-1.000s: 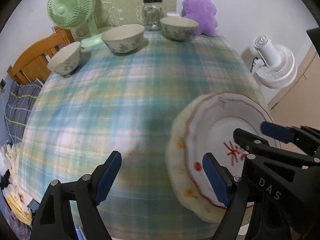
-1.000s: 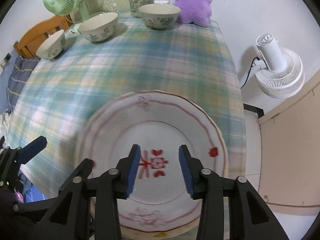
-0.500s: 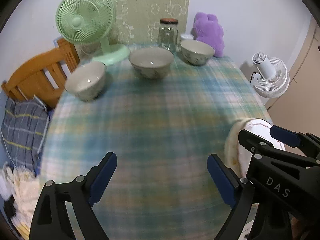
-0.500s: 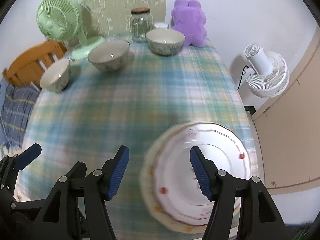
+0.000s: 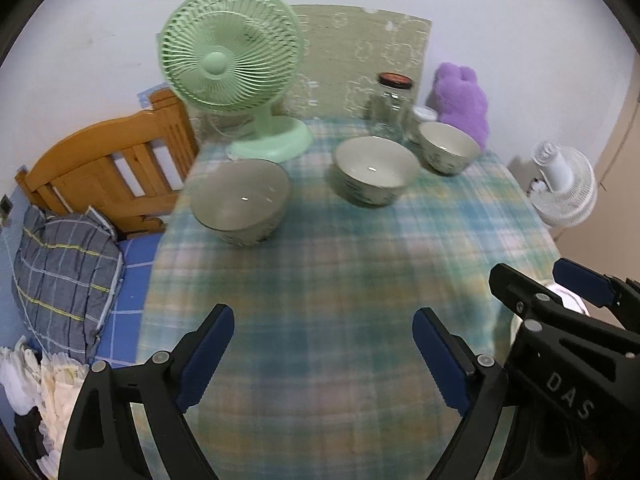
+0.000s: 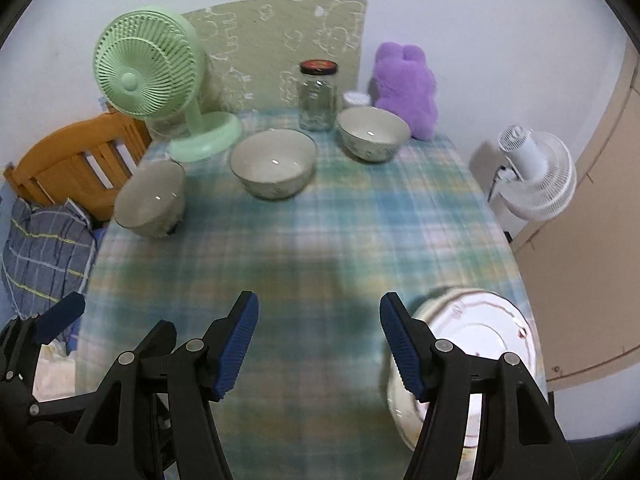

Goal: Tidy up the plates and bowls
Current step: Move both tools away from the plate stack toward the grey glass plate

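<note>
1. Three bowls stand on the checked tablecloth [image 6: 328, 240], well apart from the plates. Seen from the right wrist camera, the left bowl [image 6: 150, 200] sits at ten o'clock near the table's edge, the middle bowl [image 6: 273, 163] at twelve, and the right bowl [image 6: 373, 133] at one o'clock.
2. The plates [image 6: 476, 340] lie stacked at four o'clock, near the table's right edge; a white plate with red marks is on top, and a cream rim shows under it. How many are in the stack I cannot tell.
3. The left gripper [image 5: 324, 356] has its blue pads wide apart and closing slightly, with only cloth between them.
4. The right gripper [image 6: 318, 344] also stands apart and empty; its right finger [image 6: 404, 354] overlaps the stack's left rim in view.
5. Behind the bowls: one green fan [image 6: 152, 76] at eleven o'clock, one glass jar [image 6: 318, 96] at twelve, and one purple plush toy [image 6: 406, 88] at one.
6. Off the table are a wooden bed frame [image 6: 76, 160] and a plaid pillow [image 6: 38, 252] at nine o'clock, and a white fan [image 6: 534, 174] at three.
</note>
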The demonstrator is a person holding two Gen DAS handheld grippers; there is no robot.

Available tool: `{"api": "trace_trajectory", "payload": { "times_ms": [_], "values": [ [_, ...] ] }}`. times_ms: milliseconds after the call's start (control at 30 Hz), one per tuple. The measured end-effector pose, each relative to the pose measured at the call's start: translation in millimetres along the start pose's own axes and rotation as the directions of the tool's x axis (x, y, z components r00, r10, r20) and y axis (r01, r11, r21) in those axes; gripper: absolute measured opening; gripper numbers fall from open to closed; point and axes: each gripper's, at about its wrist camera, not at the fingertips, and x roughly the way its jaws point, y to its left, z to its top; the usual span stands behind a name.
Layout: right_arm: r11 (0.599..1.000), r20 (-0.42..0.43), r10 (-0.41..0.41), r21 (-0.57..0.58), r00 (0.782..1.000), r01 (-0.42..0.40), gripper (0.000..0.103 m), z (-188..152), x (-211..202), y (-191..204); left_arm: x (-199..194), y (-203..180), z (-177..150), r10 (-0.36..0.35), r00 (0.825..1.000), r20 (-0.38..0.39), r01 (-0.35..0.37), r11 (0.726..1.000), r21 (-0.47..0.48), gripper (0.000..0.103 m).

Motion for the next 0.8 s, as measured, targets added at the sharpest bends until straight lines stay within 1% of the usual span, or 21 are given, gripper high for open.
{"api": "trace_trajectory", "payload": {
  "times_ms": [133,167,233,400,467,533,633,700,800],
  "values": [
    [0.999,0.009,0.040,-0.003,0.999,-0.040,0.067,13.2,8.6,17.8,6.7,15.2,14.0,0.049,0.999,0.005,-0.049,0.999,-0.021,0.086],
    [0.999,0.005,0.045,0.000,0.999,-0.045,0.067,17.0,10.6,22.1,6.9,18.7,18.4,0.061,0.998,0.015,-0.061,0.998,-0.020,0.086],
    [0.996,0.016,0.084,-0.008,0.996,-0.084,0.067,25.6,14.8,33.5,9.1,24.5,25.3,0.085,0.996,0.036,-0.085,0.996,-0.008,0.085],
    [0.994,0.027,0.102,-0.031,0.994,-0.101,0.067,46.5,29.9,65.9,27.5,49.6,46.5,0.116,0.993,0.035,-0.115,0.993,-0.018,0.082],
    [0.995,0.036,0.097,-0.025,0.995,-0.096,0.067,53.8,35.6,76.7,40.7,61.0,57.0,0.117,0.993,0.035,-0.116,0.993,-0.012,0.078],
    [0.997,0.038,0.081,-0.010,0.996,-0.081,0.067,62.6,45.9,90.0,51.3,69.6,63.5,0.102,0.994,0.029,-0.102,0.995,-0.006,0.075],
    [0.997,0.027,0.072,0.018,0.997,-0.073,0.067,75.8,65.8,109.6,70.4,85.1,74.8,0.103,0.994,0.032,-0.104,0.995,0.015,0.074],
    [0.997,0.021,0.068,0.033,0.997,-0.069,0.067,82.7,77.5,119.8,81.9,94.6,81.1,0.101,0.994,0.042,-0.102,0.994,0.026,0.070],
    [0.997,0.022,0.053,0.047,0.998,-0.054,0.067,94.5,93.5,131.7,102.5,106.3,90.2,0.081,0.996,0.027,-0.082,0.996,0.024,0.067]
  ]
}}
